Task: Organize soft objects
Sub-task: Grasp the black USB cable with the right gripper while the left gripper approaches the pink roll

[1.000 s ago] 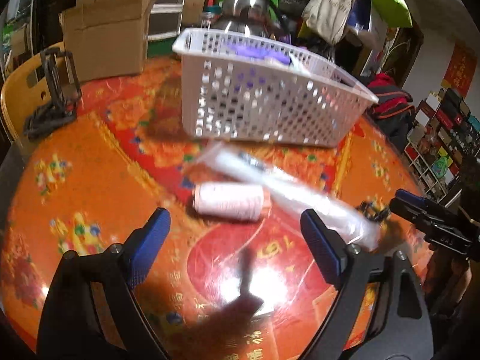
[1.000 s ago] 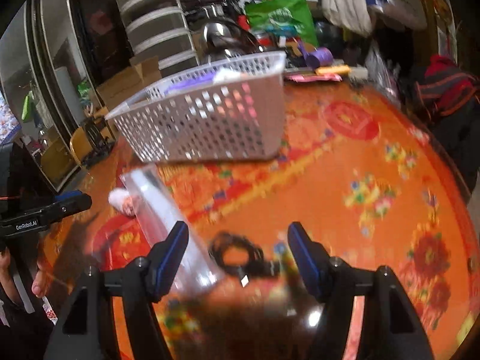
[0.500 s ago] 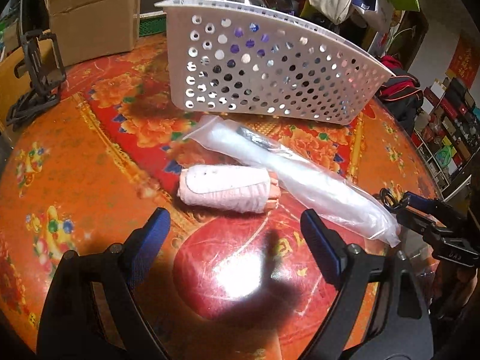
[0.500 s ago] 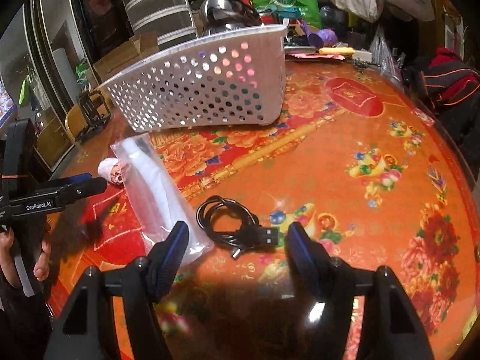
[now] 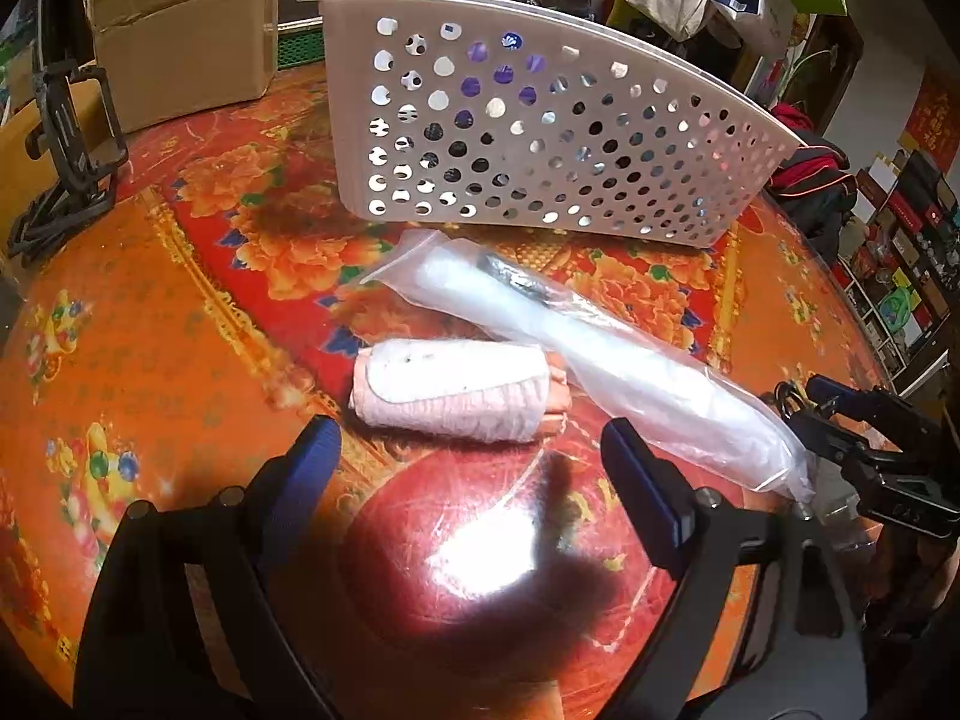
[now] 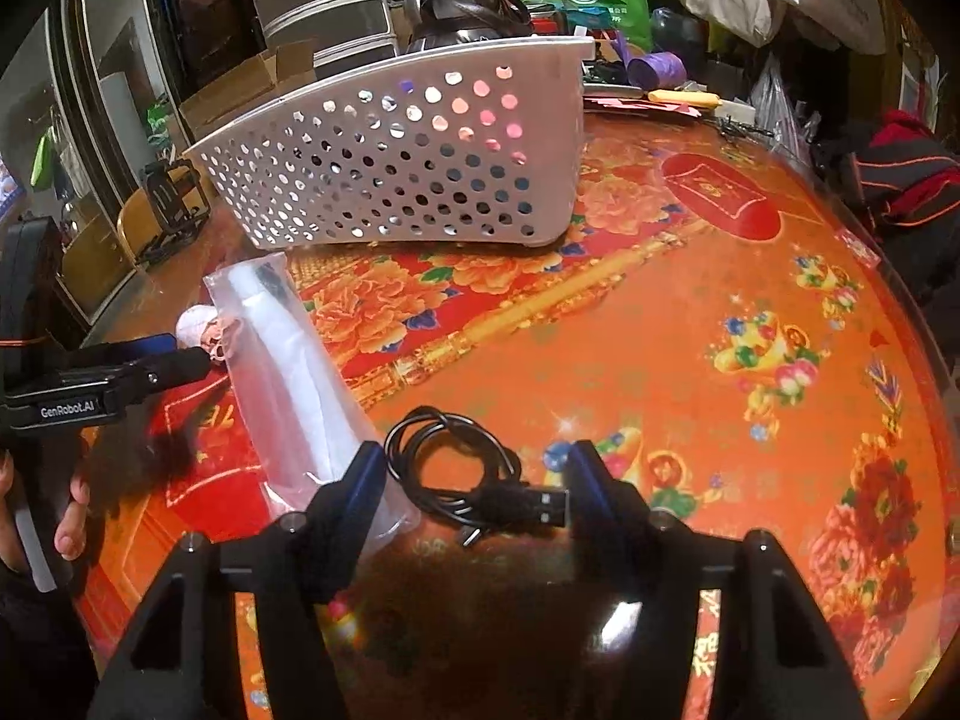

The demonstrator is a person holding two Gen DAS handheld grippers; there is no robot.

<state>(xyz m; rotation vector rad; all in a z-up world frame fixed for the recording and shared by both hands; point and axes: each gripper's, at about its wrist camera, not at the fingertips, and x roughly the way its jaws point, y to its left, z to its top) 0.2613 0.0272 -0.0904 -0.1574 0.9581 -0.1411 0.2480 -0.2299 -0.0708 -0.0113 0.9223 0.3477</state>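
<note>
Red-and-orange floral table [image 5: 150,312] fills both views; clutter, a cardboard box [image 5: 180,30] and hanging bags stand behind it. White perforated basket [image 5: 540,138] sits at the far side. Pink rolled cloth [image 5: 456,390] lies near the middle, just in front of the left gripper [image 5: 468,474], whose jaws stand wide with nothing between them. Clear plastic bag [image 5: 588,348] with a white item inside lies diagonally, touching the roll's right end. Right gripper [image 6: 471,480] jaws are closing around the coiled black USB cable [image 6: 468,480]; the pads do not yet press on it. Left pad [image 6: 360,486] overlaps the bag's near end.
</note>
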